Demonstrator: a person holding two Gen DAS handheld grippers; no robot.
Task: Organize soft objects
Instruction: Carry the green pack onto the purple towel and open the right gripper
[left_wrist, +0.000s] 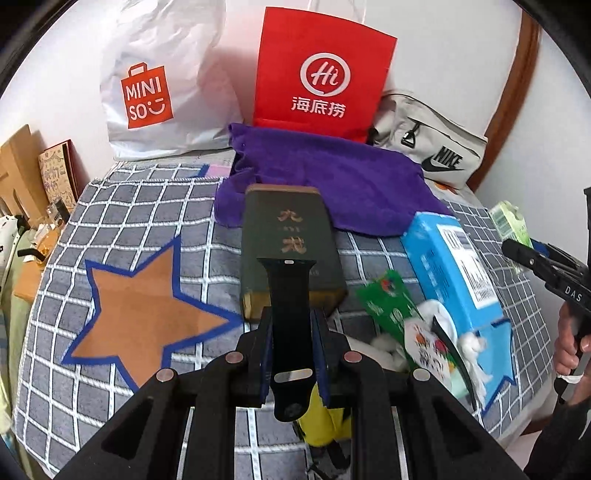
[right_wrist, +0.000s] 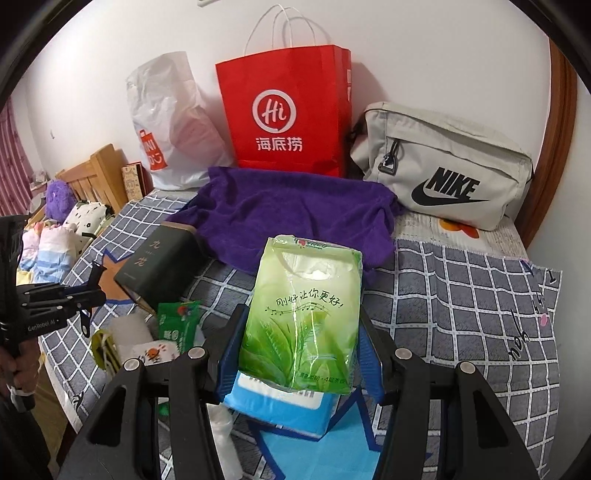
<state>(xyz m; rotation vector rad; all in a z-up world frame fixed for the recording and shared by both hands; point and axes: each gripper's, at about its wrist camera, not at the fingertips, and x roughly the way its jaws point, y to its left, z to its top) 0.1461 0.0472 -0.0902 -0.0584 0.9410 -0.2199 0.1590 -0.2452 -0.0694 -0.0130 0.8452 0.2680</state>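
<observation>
My left gripper (left_wrist: 291, 325) is shut on a black watch strap (left_wrist: 290, 317) and holds it above the checked bedspread (left_wrist: 147, 206), in front of a dark green box (left_wrist: 290, 236). My right gripper (right_wrist: 301, 332) is shut on a green tissue pack (right_wrist: 304, 314), held above a blue tissue pack (right_wrist: 280, 406). A purple towel (right_wrist: 295, 210) lies spread behind, also in the left wrist view (left_wrist: 325, 177). The left gripper shows at the left edge of the right wrist view (right_wrist: 74, 291).
A white Miniso bag (left_wrist: 155, 85), a red paper bag (right_wrist: 288, 114) and a grey Nike pouch (right_wrist: 443, 166) stand against the wall. A green sachet (left_wrist: 388, 299), a white cord bundle (left_wrist: 469, 347) and a yellow item (left_wrist: 325, 421) lie near the front. Wooden headboard (right_wrist: 96, 177) at left.
</observation>
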